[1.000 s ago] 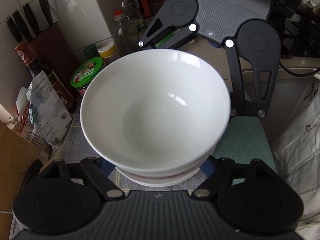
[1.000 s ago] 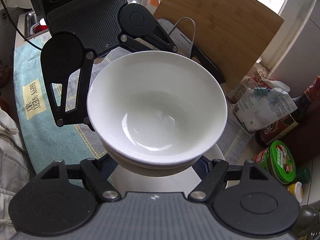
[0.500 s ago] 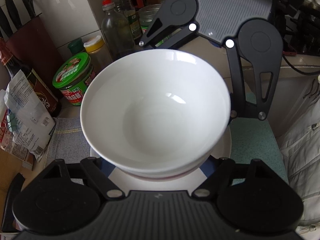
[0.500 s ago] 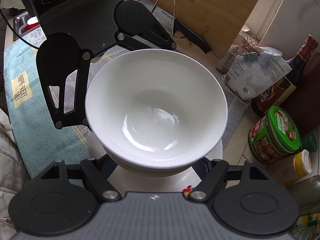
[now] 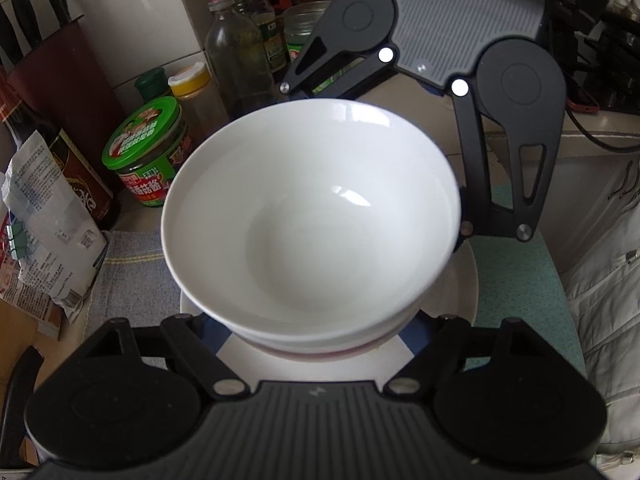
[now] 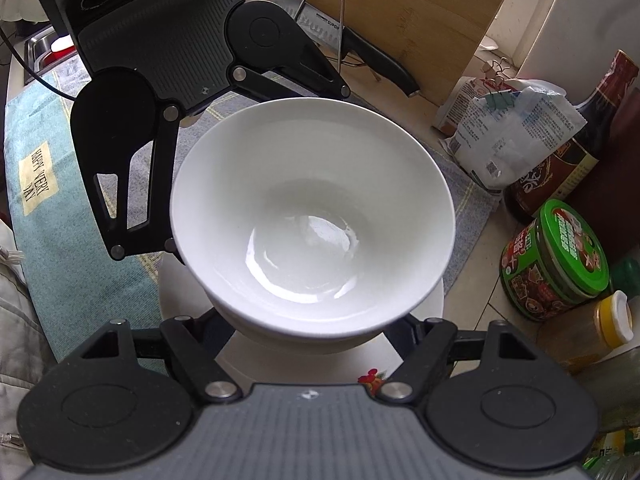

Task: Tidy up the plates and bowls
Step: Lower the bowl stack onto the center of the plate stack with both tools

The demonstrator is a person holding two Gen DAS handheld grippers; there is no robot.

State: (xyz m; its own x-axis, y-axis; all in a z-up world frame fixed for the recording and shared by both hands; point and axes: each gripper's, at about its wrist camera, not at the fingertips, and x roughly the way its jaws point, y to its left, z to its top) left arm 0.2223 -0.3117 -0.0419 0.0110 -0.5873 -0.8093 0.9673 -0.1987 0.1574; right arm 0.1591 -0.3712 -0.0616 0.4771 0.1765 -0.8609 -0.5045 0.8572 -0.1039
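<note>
A stack of white bowls [image 5: 312, 220] fills the middle of both wrist views, the top bowl [image 6: 312, 216] empty and glossy. My left gripper [image 5: 316, 332] is shut on the lower part of the stack, its fingertips hidden under the rim. My right gripper [image 6: 316, 332] clasps the same stack from the opposite side. Each gripper shows in the other's view, the right gripper [image 5: 420, 64] at the top and the left gripper [image 6: 168, 80] at the upper left. Directly beneath lies a white plate [image 5: 464, 288] with a red flower print [image 6: 370, 378]. Whether the stack touches it is hidden.
A green-lidded jar [image 5: 148, 152], oil bottles [image 5: 236, 48], a yellow-capped jar [image 5: 196, 92], a dark sauce bottle [image 6: 568, 148] and a clipped paper bag [image 5: 48, 232] crowd one side. A cutting board [image 6: 400, 16] and knife [image 6: 376, 60] stand behind. Teal cloth [image 6: 52, 220] covers the counter.
Both grippers have carried the bowl stack down and sideways over the white plate, which now shows wider beneath. The jars and bottles have shifted in view. Over the last half second little moved.
</note>
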